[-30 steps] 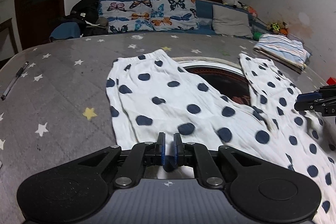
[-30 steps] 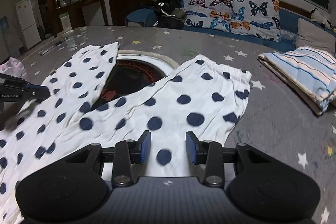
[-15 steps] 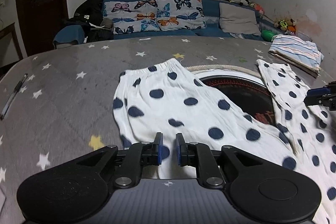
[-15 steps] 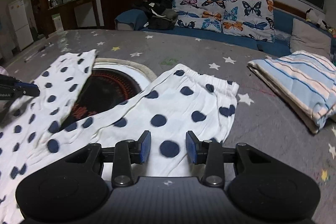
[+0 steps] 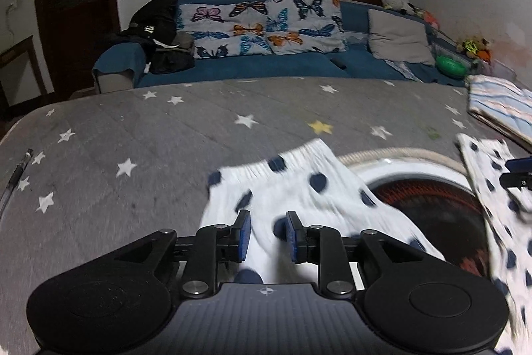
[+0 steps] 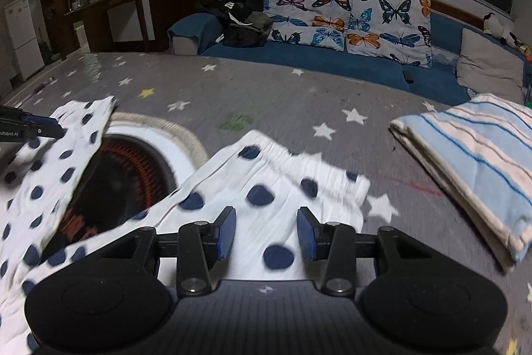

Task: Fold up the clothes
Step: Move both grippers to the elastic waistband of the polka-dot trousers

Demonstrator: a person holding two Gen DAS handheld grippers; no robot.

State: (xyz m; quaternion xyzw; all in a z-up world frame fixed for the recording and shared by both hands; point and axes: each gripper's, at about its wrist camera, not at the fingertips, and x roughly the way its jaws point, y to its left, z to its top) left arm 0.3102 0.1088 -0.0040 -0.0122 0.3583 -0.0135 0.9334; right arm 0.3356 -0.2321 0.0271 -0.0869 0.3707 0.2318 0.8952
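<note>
White trousers with navy dots lie spread in a V on the grey star-print table. My left gripper hovers over one leg near its elastic hem. Its jaws are opening, and the cloth lies below the gap with the blue pads clear of it. My right gripper hangs over the other leg; its jaws are opening too and grip nothing. Each gripper shows at the edge of the other's view: the right gripper and the left gripper.
A round heater opening sits in the table between the two legs. A folded striped cloth lies at the right. A pen rests near the left edge. Behind the table is a blue sofa with butterfly cushions.
Both grippers have slid forward along the trouser legs toward the elastic hems. The left jaws went from shut to apart, and the right jaws widened a little.
</note>
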